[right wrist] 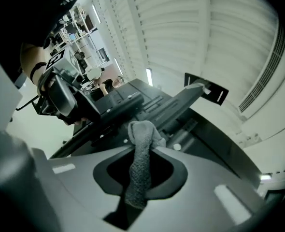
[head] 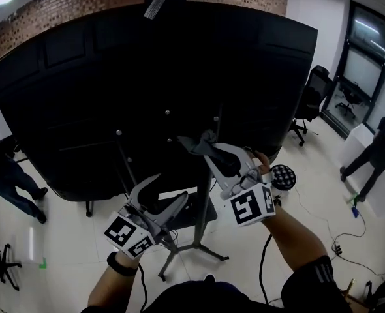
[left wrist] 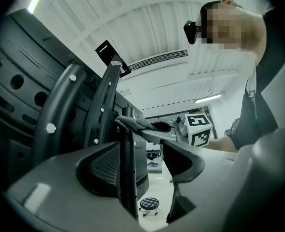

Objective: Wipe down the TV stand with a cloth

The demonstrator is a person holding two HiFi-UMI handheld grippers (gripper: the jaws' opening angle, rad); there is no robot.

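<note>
No words, numbers or brand names can be read in any view. The only sign-like marks are black-and-white square codes with no letters. One set is on the marker cube (head: 128,235) of the left gripper (head: 169,191), at the lower left of the head view. The other is on the second cube (head: 252,205), on the right gripper (head: 209,150), just right of centre. A black tag (left wrist: 112,57) in the upper middle of the left gripper view shows no legible print.
</note>
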